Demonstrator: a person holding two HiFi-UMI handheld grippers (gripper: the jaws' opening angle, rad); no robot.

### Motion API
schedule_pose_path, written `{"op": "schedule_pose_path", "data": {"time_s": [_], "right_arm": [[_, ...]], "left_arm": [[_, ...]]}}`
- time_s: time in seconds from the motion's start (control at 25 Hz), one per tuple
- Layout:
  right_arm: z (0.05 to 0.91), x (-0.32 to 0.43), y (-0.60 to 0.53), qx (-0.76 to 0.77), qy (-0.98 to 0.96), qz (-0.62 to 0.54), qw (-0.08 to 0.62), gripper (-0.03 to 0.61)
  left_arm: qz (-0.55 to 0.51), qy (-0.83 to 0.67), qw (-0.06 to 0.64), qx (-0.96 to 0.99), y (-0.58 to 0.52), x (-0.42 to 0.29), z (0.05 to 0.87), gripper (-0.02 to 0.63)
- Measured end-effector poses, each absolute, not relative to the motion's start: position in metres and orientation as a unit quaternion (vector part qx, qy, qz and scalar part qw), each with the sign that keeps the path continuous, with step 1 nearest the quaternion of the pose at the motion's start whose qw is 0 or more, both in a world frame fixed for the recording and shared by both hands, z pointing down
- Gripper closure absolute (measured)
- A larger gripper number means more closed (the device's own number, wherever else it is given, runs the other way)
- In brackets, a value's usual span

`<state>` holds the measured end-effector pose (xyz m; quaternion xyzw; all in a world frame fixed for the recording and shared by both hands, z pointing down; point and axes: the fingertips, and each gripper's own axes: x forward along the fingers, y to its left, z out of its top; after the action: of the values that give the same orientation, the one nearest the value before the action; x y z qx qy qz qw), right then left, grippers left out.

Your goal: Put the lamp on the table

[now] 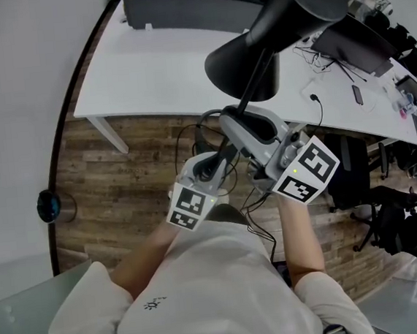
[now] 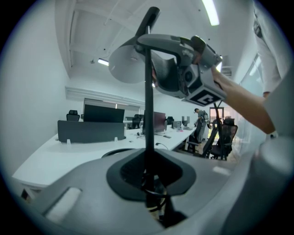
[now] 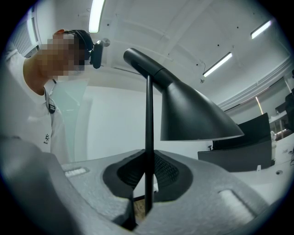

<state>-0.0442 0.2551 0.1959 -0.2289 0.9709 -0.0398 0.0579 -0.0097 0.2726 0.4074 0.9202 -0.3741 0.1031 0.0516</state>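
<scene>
A black lamp with a cone shade (image 1: 289,15) is held up in the air on its thin stem (image 1: 255,81), tilted toward the white table (image 1: 148,73). My left gripper (image 1: 219,165) is shut on the lower stem (image 2: 148,114). My right gripper (image 1: 247,126) is shut on the stem (image 3: 148,137) just above it. In the left gripper view, the right gripper (image 2: 183,69) shows higher up, under the shade (image 2: 131,64). In the right gripper view, the shade (image 3: 193,114) flares to the right. The lamp's base is hidden.
Wooden floor (image 1: 123,193) lies below the grippers, in front of the table's near edge and its leg (image 1: 110,135). A dark desk screen (image 1: 179,11), cables (image 1: 315,57) and a phone (image 1: 358,94) are on the table. Black office chairs (image 1: 389,211) stand at the right. A person (image 2: 200,121) stands far off.
</scene>
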Motion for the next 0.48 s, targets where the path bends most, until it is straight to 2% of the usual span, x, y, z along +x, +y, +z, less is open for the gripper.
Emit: {"op": "schedule_pose_path", "data": {"time_s": [0.48], "right_arm": [[0.199,-0.051,0.236,-0.212,0.974,-0.039,0.062,0.541]], "left_arm": [[0.108,-0.388,0.048,0.914,0.251,-0.018,0.411,0.568]]}}
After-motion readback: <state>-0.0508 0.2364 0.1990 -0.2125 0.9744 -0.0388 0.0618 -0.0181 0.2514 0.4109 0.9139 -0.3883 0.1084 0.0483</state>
